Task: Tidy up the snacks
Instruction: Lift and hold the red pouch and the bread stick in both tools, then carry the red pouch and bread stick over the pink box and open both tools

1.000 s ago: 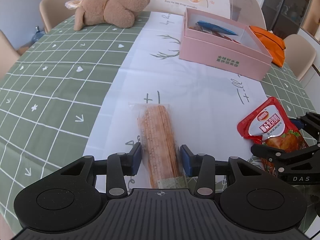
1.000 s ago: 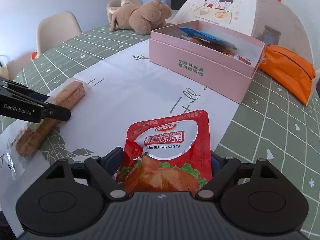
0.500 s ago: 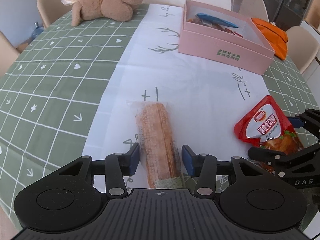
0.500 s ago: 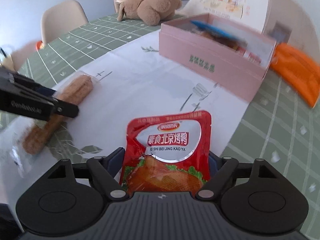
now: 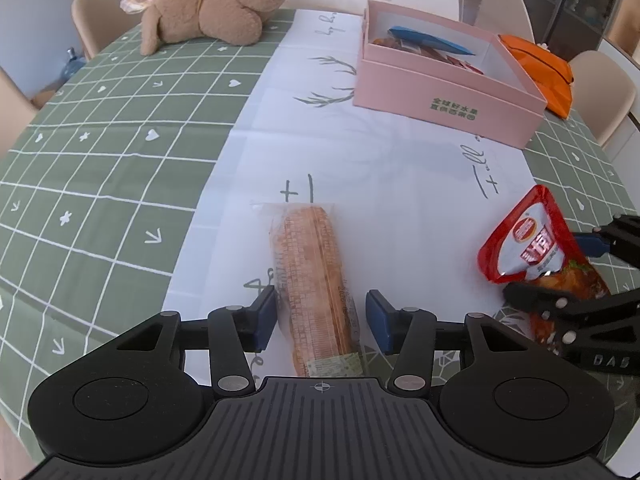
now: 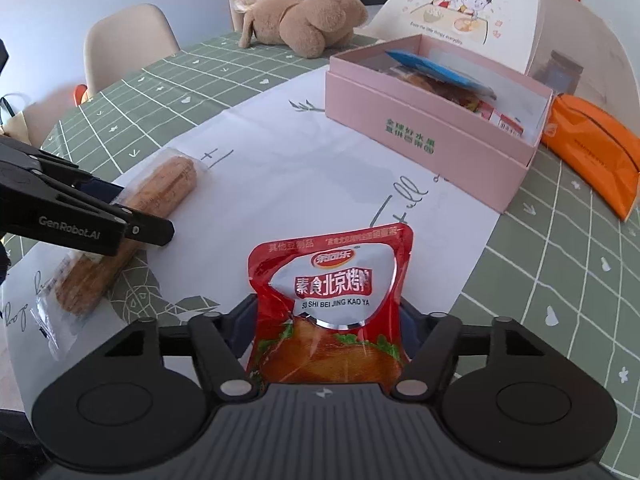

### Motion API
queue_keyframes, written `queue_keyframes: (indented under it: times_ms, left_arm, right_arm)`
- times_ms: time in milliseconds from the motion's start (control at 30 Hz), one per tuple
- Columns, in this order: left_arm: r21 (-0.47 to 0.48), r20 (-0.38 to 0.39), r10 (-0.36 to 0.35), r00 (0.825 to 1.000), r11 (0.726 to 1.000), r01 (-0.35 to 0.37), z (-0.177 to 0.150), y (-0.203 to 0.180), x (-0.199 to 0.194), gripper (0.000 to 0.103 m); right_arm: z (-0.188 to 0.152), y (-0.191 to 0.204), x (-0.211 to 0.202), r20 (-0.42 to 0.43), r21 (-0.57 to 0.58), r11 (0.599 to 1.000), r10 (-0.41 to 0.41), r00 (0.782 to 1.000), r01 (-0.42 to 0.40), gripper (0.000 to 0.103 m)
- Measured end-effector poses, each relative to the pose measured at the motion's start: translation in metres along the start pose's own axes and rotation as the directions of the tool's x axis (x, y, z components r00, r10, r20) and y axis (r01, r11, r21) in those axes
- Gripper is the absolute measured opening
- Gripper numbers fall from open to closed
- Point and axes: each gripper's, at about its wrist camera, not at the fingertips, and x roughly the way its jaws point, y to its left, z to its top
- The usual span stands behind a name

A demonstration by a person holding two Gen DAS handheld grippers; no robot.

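While both snacks sit on the white runner (image 5: 400,152) short of the pink box (image 5: 448,96), I've got my right gripper (image 6: 326,322) clenched on the red pouch (image 6: 332,280); its jaws have just been closing and the film now buckles between them. Pouch looks light, soft, slick foil, so I judge it could slide or crumple; gripping low across the filled bottom seems best. Its long axis runs away from that gripper, sealed top edge towards the box.

My left gripper (image 5: 320,320) is released, jaws have just been opening, and they straddle the wafer bar (image 5: 316,276) without pressing it. Bar in clear wrapper: light, stiff, probably brittle, wrapper slippery. I'd pinch it across its width near the close end. Long axis points straight away from the gripper, roughly boxward.
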Motion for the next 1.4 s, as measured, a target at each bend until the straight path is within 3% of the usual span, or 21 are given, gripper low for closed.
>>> queue_keyframes:
  times_ms: [167,233,333,533,633,800,900,967,1033,1067,1100,1167,1233,1333,1400]
  left_arm:
    - [-0.002,-0.017,-0.022,1.000,1.000,0.022,-0.001,0.004,-0.003,0.051]
    - [-0.061,-0.027,-0.038,0.999,0.997,0.037,-0.001,0.011,-0.005,0.035]
    - [-0.099,-0.021,-0.098,0.995,0.991,0.095,0.000,0.015,-0.006,0.033]
    - [-0.056,0.047,-0.157,0.987,0.986,0.159,0.022,-0.001,-0.013,0.033]
    - [-0.021,0.110,-0.227,0.968,0.973,0.231,0.058,-0.007,-0.021,0.032]
    - [0.078,0.196,-0.349,0.916,0.937,0.341,0.153,-0.023,-0.032,0.032]
    - [0.138,0.176,-0.443,0.879,0.895,0.424,0.216,-0.032,-0.024,0.032]
    - [0.134,0.127,-0.487,0.864,0.872,0.471,0.257,-0.036,-0.004,0.033]
    - [0.113,0.066,-0.478,0.876,0.876,0.469,0.286,-0.041,0.029,0.034]
    - [0.115,0.041,-0.441,0.897,0.894,0.434,0.298,-0.046,0.054,0.034]
    - [0.132,0.027,-0.402,0.915,0.909,0.395,0.301,-0.051,0.075,0.035]
    - [0.167,-0.010,-0.359,0.933,0.920,0.355,0.298,-0.058,0.109,0.027]
    - [0.189,-0.004,-0.362,0.932,0.915,0.356,0.286,-0.060,0.123,0.041]
    - [0.196,0.000,-0.402,0.916,0.898,0.394,0.269,-0.054,0.123,0.046]
    - [0.176,-0.010,-0.417,0.909,0.894,0.412,0.261,-0.046,0.123,0.051]
  right_arm:
    - [0.000,-0.009,-0.006,0.003,-0.001,0.999,-0.044,0.999,0.044,0.061]
    - [-0.001,-0.017,-0.010,0.006,0.022,0.999,-0.039,0.999,0.039,0.060]
    - [0.000,-0.028,-0.018,0.019,0.067,0.997,-0.033,0.999,0.032,0.060]
    - [0.006,-0.050,-0.030,0.056,0.176,0.984,-0.020,0.998,0.010,0.060]
    - [0.016,-0.060,-0.036,0.091,0.227,0.974,-0.016,0.996,-0.005,0.060]
    - [0.063,-0.088,-0.051,0.198,0.293,0.956,-0.062,0.978,0.001,0.060]
    - [0.102,-0.106,-0.053,0.264,0.319,0.948,-0.107,0.958,0.018,0.060]
    - [0.129,-0.120,-0.044,0.277,0.354,0.935,-0.124,0.953,0.019,0.060]
    - [0.154,-0.134,-0.027,0.290,0.393,0.919,-0.131,0.948,0.006,0.063]
    - [0.162,-0.139,-0.015,0.284,0.404,0.915,-0.131,0.950,0.005,0.072]
    - [0.168,-0.145,-0.002,0.257,0.414,0.910,-0.127,0.958,0.009,0.077]
    - [0.173,-0.155,0.029,0.177,0.441,0.898,-0.102,0.979,0.015,0.077]
    - [0.167,-0.157,0.046,0.143,0.467,0.884,-0.115,0.983,0.036,0.076]
    - [0.155,-0.155,0.052,0.141,0.471,0.882,-0.104,0.985,0.025,0.073]
    - [0.152,-0.149,0.059,0.112,0.436,0.899,-0.104,0.988,0.046,0.055]
